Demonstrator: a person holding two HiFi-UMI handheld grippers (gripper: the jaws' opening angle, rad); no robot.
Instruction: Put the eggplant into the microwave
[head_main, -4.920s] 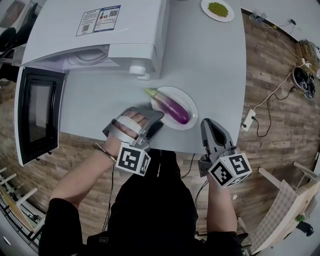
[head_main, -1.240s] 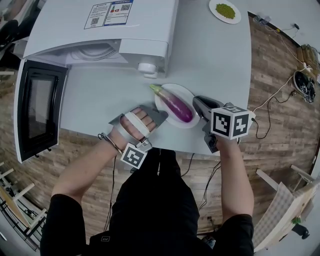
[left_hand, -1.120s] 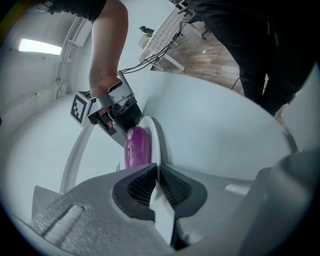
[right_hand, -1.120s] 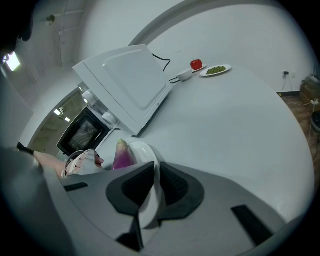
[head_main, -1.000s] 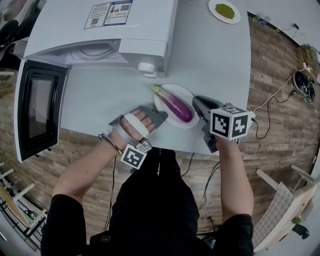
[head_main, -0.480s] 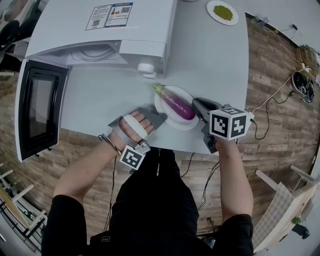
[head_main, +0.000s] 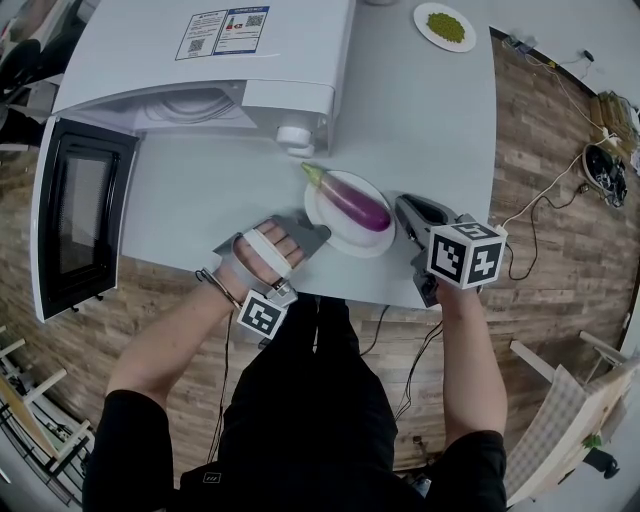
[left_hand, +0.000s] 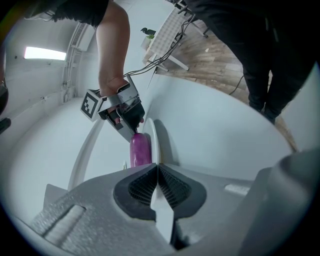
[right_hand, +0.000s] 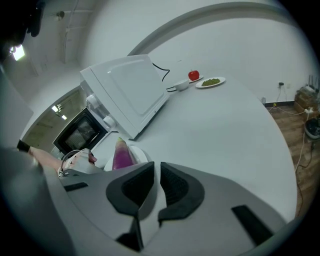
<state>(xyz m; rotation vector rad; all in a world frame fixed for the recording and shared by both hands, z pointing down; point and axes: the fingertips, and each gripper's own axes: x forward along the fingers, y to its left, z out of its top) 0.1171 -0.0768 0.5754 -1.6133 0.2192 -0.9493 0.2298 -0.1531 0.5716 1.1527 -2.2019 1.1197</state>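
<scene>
The eggplant (head_main: 352, 202) is seen lying slantwise on a white plate (head_main: 350, 243) near the front edge of the surface (head_main: 420, 120). Its green stem end is turned toward the microwave (head_main: 200, 60), whose door (head_main: 70, 215) is swung wide open at the left. The left hand-held gripper (head_main: 322, 233) is parked at the plate's near-left rim, jaws clenched, pads met at the tips with nothing seen between them. The right hand-held gripper (head_main: 402, 205) is set just beside the plate's right rim, by the rounded purple end, jaws drawn to a thin slit and empty. So the eggplant is gripped by neither of the 2. It is judged fairly light and firm with a little give, and its glossy skin is expected to be slick and easily marked by a hard squeeze. A hold is best taken crosswise on the thick purple body, a little back from the round end. From the tapered stem it would likely be left to droop or twist. The jaws would first have to be opened well wider, and the plate could be nudged along the smooth surface.
</scene>
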